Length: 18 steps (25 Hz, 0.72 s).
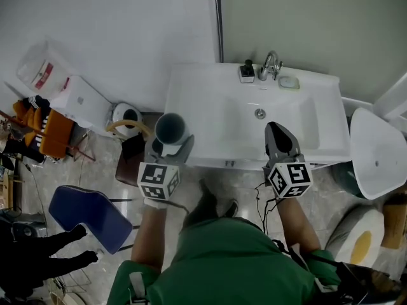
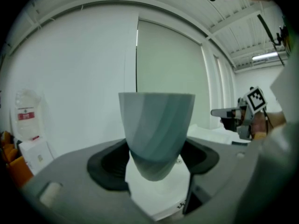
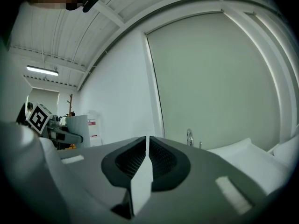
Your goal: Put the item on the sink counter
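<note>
- Head view: the left tongs (image 1: 169, 146) hold a grey-blue cup (image 1: 170, 128) upright, mouth up, in the air at the front left edge of the white sink worktop (image 1: 191, 88).
- In the left gripper view the left tongs (image 2: 156, 160) stand wide apart. Their dark pads press on the tapered lower part of the cup (image 2: 156, 125).
- The right tongs (image 1: 278, 133) reach over the worktop's front edge, at the right half of the basin (image 1: 241, 122). In the right gripper view the right tongs (image 3: 146, 148) are closed together with nothing between them.
- The two tongs are well apart, with the front rim of the worktop between them.
- A flat white stretch of worktop lies between its left edge and the basin, just beyond the cup.
- Along the back edge a small dark dispenser (image 1: 247, 72), the faucet (image 1: 270, 64) and a soap dish (image 1: 289, 82) stand close together, well apart from both tongs.
- A pale wall (image 1: 127, 24) rises straight behind the worktop.
- A pale tiled floor (image 1: 248, 184) lies below, with a blue chair (image 1: 89, 215) to the left, well apart from the worktop. A white rounded fixture (image 1: 375, 151) sits just beside the worktop's right end.
</note>
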{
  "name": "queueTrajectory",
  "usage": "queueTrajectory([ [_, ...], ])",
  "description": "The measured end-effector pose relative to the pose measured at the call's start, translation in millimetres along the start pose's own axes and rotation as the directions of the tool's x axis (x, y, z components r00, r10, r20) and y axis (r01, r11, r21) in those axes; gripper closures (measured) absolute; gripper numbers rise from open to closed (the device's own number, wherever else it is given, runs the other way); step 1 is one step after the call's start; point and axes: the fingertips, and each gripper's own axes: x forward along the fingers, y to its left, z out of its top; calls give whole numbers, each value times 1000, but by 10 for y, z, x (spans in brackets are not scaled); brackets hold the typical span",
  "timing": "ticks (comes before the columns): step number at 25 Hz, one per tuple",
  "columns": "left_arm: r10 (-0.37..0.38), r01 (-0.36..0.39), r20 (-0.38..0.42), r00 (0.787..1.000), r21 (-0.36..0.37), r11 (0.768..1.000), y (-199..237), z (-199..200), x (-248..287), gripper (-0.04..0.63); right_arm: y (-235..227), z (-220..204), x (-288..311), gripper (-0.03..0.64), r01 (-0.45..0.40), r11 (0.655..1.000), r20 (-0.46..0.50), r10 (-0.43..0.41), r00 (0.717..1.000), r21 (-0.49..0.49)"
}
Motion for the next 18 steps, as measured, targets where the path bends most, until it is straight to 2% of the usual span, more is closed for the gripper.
queueTrajectory([
  [10,-47,47,7,999,-4,999,208,81,640,258,-316,59,365,597,62,998,-10,-63,998,-23],
  [18,-103,103,11,995,-21,994,716,127,1341,258,-435,100,1028,597,111,992,-40,-114,993,-54],
])
